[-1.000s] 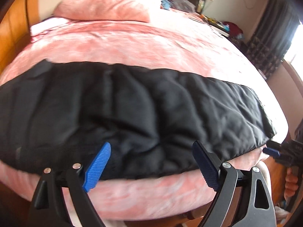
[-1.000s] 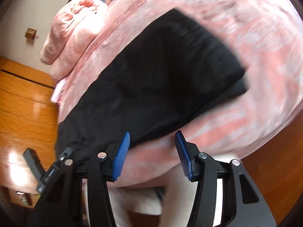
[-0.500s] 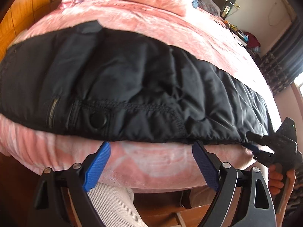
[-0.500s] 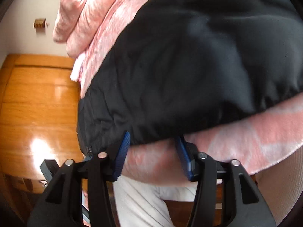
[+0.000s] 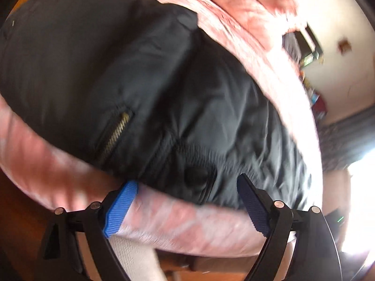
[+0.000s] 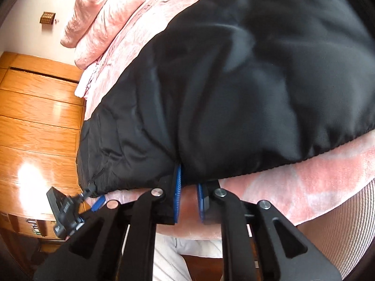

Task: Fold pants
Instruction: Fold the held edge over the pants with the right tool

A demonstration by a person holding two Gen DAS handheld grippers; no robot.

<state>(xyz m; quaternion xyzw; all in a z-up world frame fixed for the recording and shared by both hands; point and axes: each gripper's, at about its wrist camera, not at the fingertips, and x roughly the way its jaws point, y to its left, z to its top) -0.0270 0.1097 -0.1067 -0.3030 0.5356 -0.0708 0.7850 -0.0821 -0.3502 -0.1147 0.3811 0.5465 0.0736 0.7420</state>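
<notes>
Black pants lie spread across the pink bed cover, near edge of the fabric running along the bed's front edge. Waist end w/ brass zip and snap button sits right in front of the left claw.

Step in hand, my read: picking up the near edge w/ both claws to start a fold.

Left claw: wide open, nothing held. The blue pads sit either side of the waistband area, just short of the cloth and over the bed edge. Frame is blurred, so exact contact is hard to call.

Right claw: nearly closed, pads close together w/ a narrow gap. The pants hem drapes right over the tips. Looks like it's pinching the fabric edge, but the cloth hides the tips, so the bite isn't certain. Left claw also shows at the far corner of the pants in this view.

Next move calls for, IMO: left claw closes on the waistband edge, taking pants only and not the pink cover under it. Then both lift together and carry the near edge over to the far edge, keeping the cloth taut so it doesn't bunch. The fabric looks slick and puffy, so a shallow pinch may slip.

Writing/brands: none readable on pants, bedding or claws. Small wooden item on the wall, too small to tell any text.
</notes>
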